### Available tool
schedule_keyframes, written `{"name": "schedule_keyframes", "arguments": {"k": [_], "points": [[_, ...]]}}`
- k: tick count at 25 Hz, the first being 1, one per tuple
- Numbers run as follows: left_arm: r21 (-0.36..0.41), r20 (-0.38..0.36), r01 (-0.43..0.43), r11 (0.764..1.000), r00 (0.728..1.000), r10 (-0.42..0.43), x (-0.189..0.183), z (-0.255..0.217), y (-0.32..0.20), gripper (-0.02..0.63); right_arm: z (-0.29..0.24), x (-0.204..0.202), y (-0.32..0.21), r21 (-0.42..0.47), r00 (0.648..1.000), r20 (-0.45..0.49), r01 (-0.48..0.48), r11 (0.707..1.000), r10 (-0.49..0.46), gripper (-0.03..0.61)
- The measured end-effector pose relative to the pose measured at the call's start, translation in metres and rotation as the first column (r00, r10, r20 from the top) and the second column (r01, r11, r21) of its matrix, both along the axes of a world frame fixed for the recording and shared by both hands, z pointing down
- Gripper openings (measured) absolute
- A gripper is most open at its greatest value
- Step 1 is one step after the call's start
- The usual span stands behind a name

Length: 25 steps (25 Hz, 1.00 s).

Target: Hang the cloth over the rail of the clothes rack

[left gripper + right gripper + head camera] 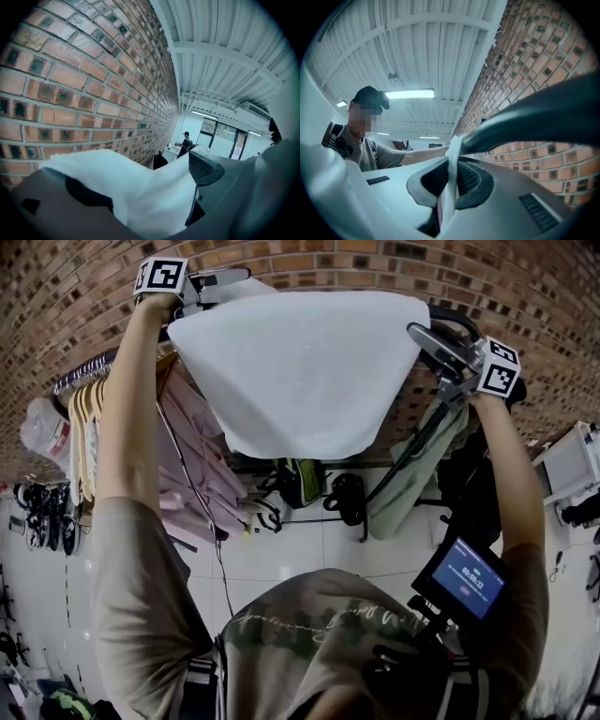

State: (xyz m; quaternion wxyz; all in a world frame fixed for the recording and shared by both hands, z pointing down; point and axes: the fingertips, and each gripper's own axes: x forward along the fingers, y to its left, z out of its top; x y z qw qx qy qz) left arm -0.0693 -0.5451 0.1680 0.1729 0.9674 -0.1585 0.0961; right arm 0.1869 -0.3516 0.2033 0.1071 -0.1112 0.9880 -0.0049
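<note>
A white cloth hangs spread between my two raised grippers, in front of the brick wall. My left gripper is shut on its upper left corner; in the left gripper view that gripper has the cloth bunched between its jaws. My right gripper is shut on the upper right corner. In the right gripper view a thin edge of the cloth is pinched between the pads of that gripper. The rack's dark rail shows at the left and runs on behind the cloth. A dark bar crosses just above the right jaws.
Wooden hangers and pink garments hang on the rack below the cloth. A pale green garment hangs at the right. Bags and shoes lie on the tiled floor. The brick wall is close behind.
</note>
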Motion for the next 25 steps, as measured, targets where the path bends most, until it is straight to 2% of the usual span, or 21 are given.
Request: {"name": "schedule_keyframes", "arguments": {"k": [4, 9, 12, 14, 19, 22, 25], "points": [[-0.024, 0.038, -0.005, 1.0, 0.999, 0.006, 0.002, 0.012, 0.006, 0.545, 0.004, 0.004, 0.001, -0.002, 1.0, 0.002, -0.001, 1.0, 0.001, 0.018], [-0.001, 0.042, 0.084, 0.996, 0.996, -0.084, -0.013, 0.01, -0.01, 0.545, -0.005, 0.005, 0.011, 0.002, 1.0, 0.007, -0.012, 1.0, 0.012, 0.018], [0.026, 0.116, 0.11, 0.994, 0.987, -0.112, -0.02, 0.021, -0.016, 0.545, -0.009, 0.015, 0.014, -0.001, 0.999, 0.017, -0.03, 1.0, 0.03, 0.017], [0.036, 0.153, 0.092, 0.995, 0.984, -0.096, -0.019, 0.027, -0.015, 0.545, -0.008, 0.024, 0.015, -0.007, 0.999, 0.018, -0.046, 0.999, 0.046, 0.017], [-0.03, 0.145, 0.081, 0.996, 0.987, -0.075, -0.023, 0.032, -0.017, 0.545, -0.004, 0.021, 0.02, -0.018, 0.999, -0.011, -0.052, 0.998, 0.052, 0.017], [-0.082, 0.195, 0.124, 0.989, 0.975, -0.106, -0.031, 0.046, -0.023, 0.545, -0.002, 0.021, 0.021, -0.013, 0.999, -0.025, -0.049, 0.999, 0.049, 0.017], [-0.082, 0.225, 0.161, 0.984, 0.964, -0.139, -0.039, 0.052, -0.027, 0.543, 0.004, 0.016, 0.023, -0.019, 0.999, -0.039, -0.039, 0.999, 0.038, 0.017]]}}
